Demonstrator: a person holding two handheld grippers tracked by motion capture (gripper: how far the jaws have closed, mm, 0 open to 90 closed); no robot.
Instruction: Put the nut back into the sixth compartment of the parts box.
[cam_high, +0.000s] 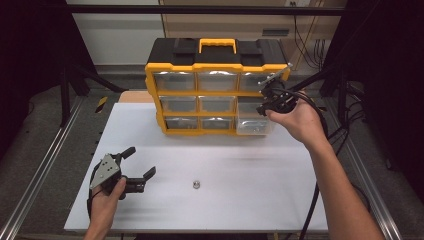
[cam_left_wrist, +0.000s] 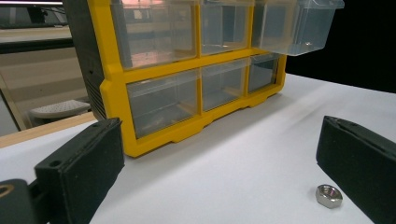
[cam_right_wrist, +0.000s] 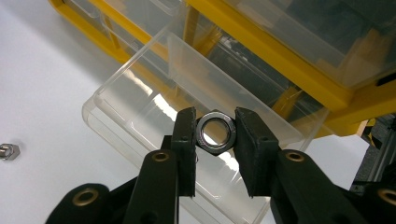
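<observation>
Held nut (cam_right_wrist: 215, 132) above open drawer (cam_right_wrist: 140, 116)

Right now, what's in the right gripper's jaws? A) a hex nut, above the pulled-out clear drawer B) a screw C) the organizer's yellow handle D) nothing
A: in the right gripper view the right gripper has its jaws pressed on a hex nut, above the open clear drawer.

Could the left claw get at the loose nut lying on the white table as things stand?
Probably yes: the left claw stands open, the hex nut lies on bare white table just beside it, nothing between.
</observation>
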